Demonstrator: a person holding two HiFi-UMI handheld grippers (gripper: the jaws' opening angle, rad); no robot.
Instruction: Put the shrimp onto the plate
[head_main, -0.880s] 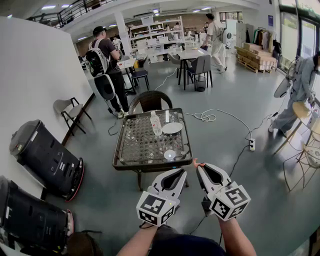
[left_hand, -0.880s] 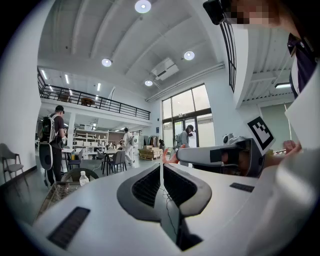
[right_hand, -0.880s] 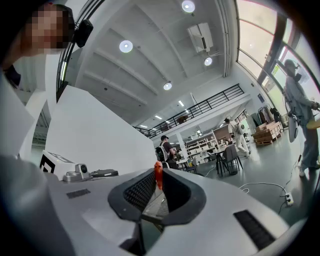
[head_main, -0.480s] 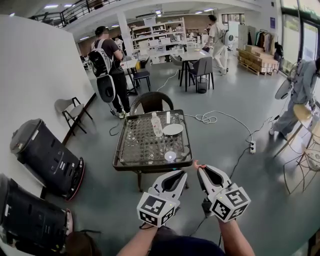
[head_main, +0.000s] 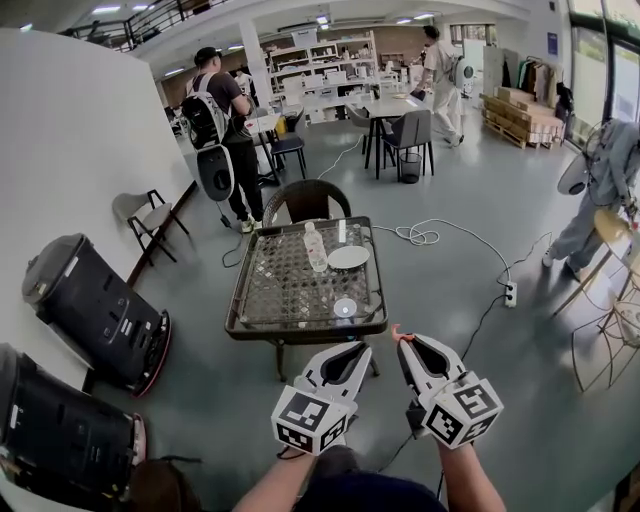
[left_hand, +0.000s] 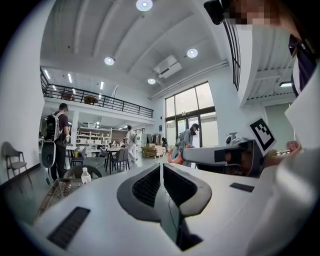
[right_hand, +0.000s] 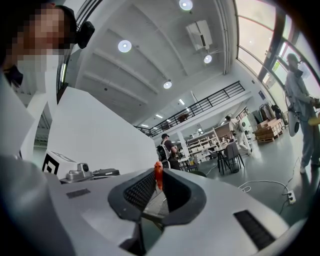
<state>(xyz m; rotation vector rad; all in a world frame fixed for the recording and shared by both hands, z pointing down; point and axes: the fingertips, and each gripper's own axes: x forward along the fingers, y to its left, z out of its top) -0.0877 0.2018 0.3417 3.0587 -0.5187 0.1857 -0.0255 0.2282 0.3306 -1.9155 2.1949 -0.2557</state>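
Note:
An orange shrimp (head_main: 397, 330) sticks out of the tip of my right gripper (head_main: 402, 340), which is shut on it. In the right gripper view the shrimp (right_hand: 158, 175) stands upright between the closed jaws. My left gripper (head_main: 362, 347) is held beside it, shut and with nothing in it (left_hand: 161, 167). Both hang in the air short of the low glass-topped table (head_main: 262, 318). A white plate (head_main: 348, 257) lies at the table's far right. From the left gripper view the shrimp (left_hand: 175, 157) shows at the right gripper's tip.
On the table stand a clear water bottle (head_main: 315, 248) and a small round dish (head_main: 345, 307) near the front edge. A wicker chair (head_main: 305, 202) sits behind it. Black cases (head_main: 95, 315) lie at the left, and cables (head_main: 470, 240) with a power strip (head_main: 510, 293) at the right. People stand further back.
Both grippers keep the same pose and the shrimp stays in the right one. The view has shifted only slightly toward the table.

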